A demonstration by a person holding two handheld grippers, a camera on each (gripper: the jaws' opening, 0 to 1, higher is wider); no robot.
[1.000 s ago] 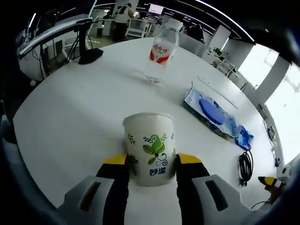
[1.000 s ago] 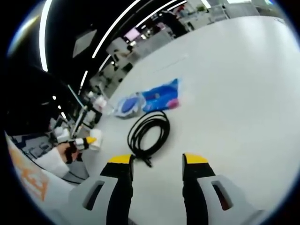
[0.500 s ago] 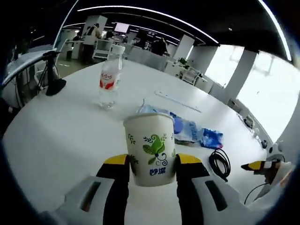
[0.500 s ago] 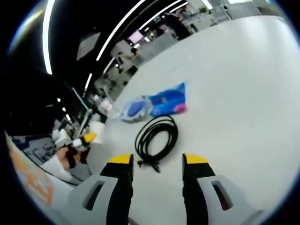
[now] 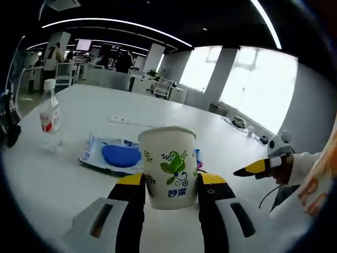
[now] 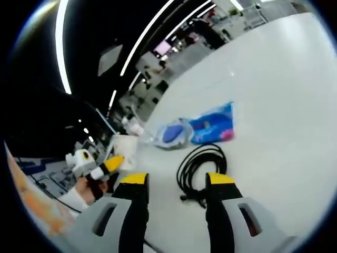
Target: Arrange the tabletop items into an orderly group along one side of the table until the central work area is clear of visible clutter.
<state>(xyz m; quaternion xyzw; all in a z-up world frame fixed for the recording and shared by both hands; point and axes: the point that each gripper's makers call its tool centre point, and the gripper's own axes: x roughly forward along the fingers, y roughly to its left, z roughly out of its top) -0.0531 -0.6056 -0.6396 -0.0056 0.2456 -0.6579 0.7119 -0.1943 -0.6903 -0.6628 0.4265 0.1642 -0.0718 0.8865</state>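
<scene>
— Two jaws of your left gripper are pinching the paper cup at its lower part, one on each side, so it stays upright and I think nothing would spill if it has content.

— And my right gripper?

— Its jaws are spread apart with nothing between them. The coiled black cable lies on the white table just beyond the tips, so you seem ready to take it.

— Where are the other items?

— Behind the cup lies the blue package, flat on the table. The water bottle stands well apart, at the left of the left gripper view. They are not yet grouped along one side, I judge.
</scene>
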